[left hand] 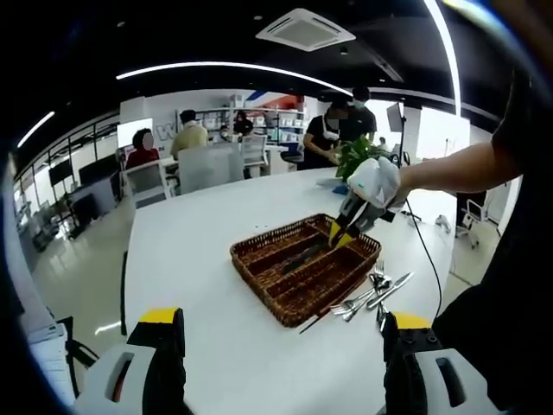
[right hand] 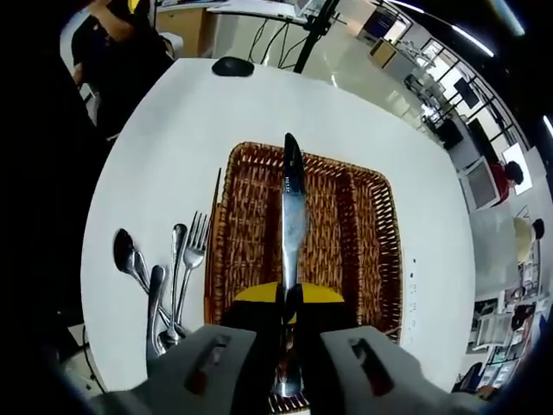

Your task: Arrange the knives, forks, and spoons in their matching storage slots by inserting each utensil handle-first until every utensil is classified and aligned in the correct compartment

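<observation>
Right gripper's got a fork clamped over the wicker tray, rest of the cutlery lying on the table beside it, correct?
Not a fork: the right gripper is shut on a knife, as the right gripper view shows. It is over the wicker tray, with the other cutlery lying on the table beside it.

My left gripper view looks from low at the near table (left hand: 199, 259) edge across to the wicker tray (left hand: 259, 259), some way off. My right gripper view looks steeply down, close over that tray (right hand: 242, 173). Both views share the tray, table, and loose cutlery (left hand: 367, 294) beside it.
</observation>
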